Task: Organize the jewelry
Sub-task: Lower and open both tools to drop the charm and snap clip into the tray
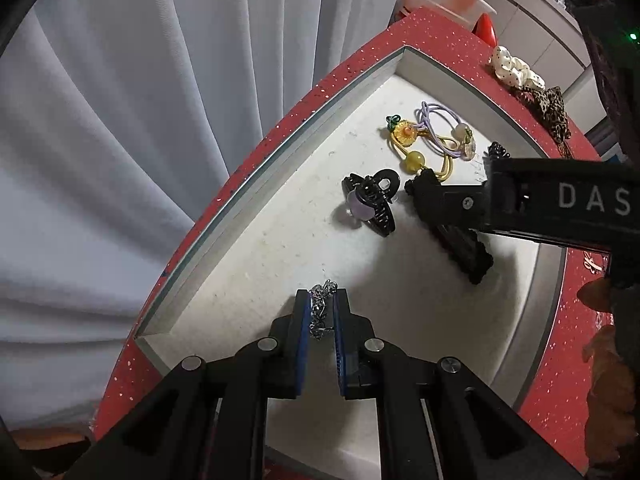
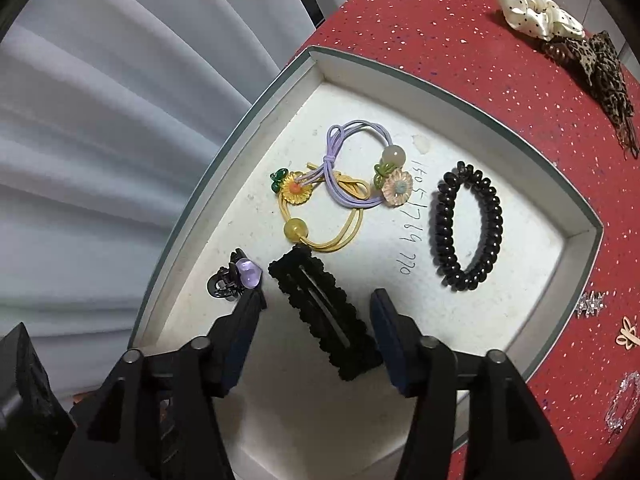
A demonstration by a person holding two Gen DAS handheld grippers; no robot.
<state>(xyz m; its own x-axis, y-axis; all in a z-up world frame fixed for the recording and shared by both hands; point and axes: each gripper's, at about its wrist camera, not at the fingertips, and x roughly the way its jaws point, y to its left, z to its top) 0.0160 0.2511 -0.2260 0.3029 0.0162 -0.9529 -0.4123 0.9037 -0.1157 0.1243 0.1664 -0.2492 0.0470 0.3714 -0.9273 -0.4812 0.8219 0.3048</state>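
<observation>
Over the box (image 2: 420, 76), the right hand-held gripper (image 2: 316, 320) stands released around the black clip (image 2: 320, 312), while the left hand-held gripper (image 1: 322, 312), at the box's six o'clock, grasps a silver chain (image 1: 322, 304) it must next let go.

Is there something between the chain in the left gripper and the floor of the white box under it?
Nothing visible. The silver chain hangs pinched in the left gripper over a bare patch of the white box.

left gripper (image 1: 321, 312): bottom centre, blue pads pinching a small silver metal chain (image 1: 322, 309) above the tray floor
tray: shallow white-lined box (image 1: 256, 256) on red glitter-speckled tabletop (image 1: 352, 68)
right gripper (image 1: 448, 216): enters from right edge, over a black scalloped snap clip (image 1: 470, 254)
mid-frame: black claw clip with lilac bead (image 1: 370, 202)
upper right: yellow and purple elastic ties (image 1: 432, 140); polka-dot cream scrunchie (image 1: 516, 68) on tabletop
</observation>
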